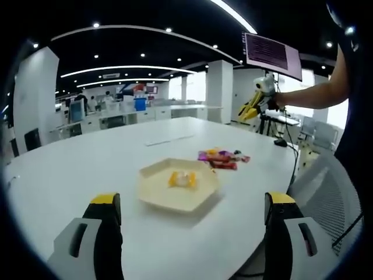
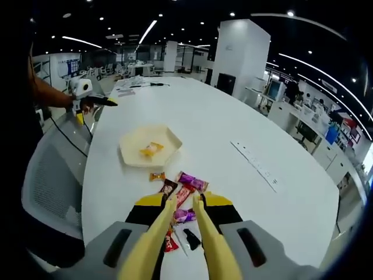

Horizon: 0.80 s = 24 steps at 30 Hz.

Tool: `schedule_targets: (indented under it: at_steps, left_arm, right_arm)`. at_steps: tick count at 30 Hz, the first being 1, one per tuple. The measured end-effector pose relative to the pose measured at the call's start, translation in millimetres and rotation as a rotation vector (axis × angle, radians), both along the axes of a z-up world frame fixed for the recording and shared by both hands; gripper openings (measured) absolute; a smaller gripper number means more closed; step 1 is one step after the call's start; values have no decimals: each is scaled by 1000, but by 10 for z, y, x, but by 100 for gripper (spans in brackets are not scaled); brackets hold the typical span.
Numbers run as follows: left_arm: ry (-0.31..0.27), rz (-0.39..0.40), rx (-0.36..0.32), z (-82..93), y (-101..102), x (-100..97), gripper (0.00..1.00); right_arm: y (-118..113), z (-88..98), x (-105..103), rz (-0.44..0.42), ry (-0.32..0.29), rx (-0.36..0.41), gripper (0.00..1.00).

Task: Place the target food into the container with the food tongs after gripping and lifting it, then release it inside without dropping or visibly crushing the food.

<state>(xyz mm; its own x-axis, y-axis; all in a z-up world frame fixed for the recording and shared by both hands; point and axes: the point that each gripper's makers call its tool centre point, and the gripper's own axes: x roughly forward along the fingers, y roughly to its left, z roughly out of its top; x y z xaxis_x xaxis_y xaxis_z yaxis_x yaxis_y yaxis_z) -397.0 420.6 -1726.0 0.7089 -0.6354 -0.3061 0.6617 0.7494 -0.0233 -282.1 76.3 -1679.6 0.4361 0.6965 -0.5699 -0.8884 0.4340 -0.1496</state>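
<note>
Yellow tongs (image 2: 182, 233) rise between the jaws of the right gripper (image 2: 182, 224), which is clamped on their arms; the two tong tips stand a little apart and hold nothing. They hover just above a loose scatter of wrapped candies (image 2: 183, 189) lying near the table's edge closest to the person, so the target food sits directly ahead of and just beyond the tips. The candy nearest them, a purple-wrapped piece (image 2: 185, 215), lies between the tips in this view, and the red and dark bars beside it run lengthwise roughly along the tongs' own line, which probably means a slight twist is needed to pinch one across its narrow side. Farther on, toward the middle of the white table (image 2: 233, 140), rests the pale hexagonal tray (image 2: 131, 153), well apart from the pile, with a yellow-wrapped candy (image 2: 150, 150) already inside it. In the left gripper view, the left gripper (image 1: 192, 213) hangs with its jaws spread wide and empty, facing the tray (image 1: 152, 195) from the opposite side, so the right one is clearly the nearer to the food. The tabletop between pile and tray is bare, giving an unobstructed carry, though the pile's closeness to the edge leaves little margin for a nudged piece. A mesh chair (image 2: 46, 181) stands beside that edge.
</note>
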Motion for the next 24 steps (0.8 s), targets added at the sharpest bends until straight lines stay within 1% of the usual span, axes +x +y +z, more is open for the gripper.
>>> schedule_targets:
  at_steps: [2,4,6,9,12,17,24]
  left_arm:
    - [9,-11,-1,-28,1,2,99]
    - [4,-23,-6,-29,-4,1,99]
    - [-5,-19,1,-15,-1,-6,99]
    - [-8,3,11,-21,39,14,99]
    - [-1,1,9,-42,49,17,99]
    - [-8,1,20,-46,54,18,99]
    - [-13,10,19,-47,72,29,99]
  right_arm:
    - [-4,-25,5,6,1,-9,22]
    - [-12,-69,4,19,2,-20,22]
    - [-26,-95,4,23,8,-22,22]
    - [-22,-103,-3,31,15,-21,22]
    - [-20,-93,1,39,13,-27,22]
    - [-62,-96,34,34,17,-28,23]
    - [-112,-253,75,31,28,-37,23]
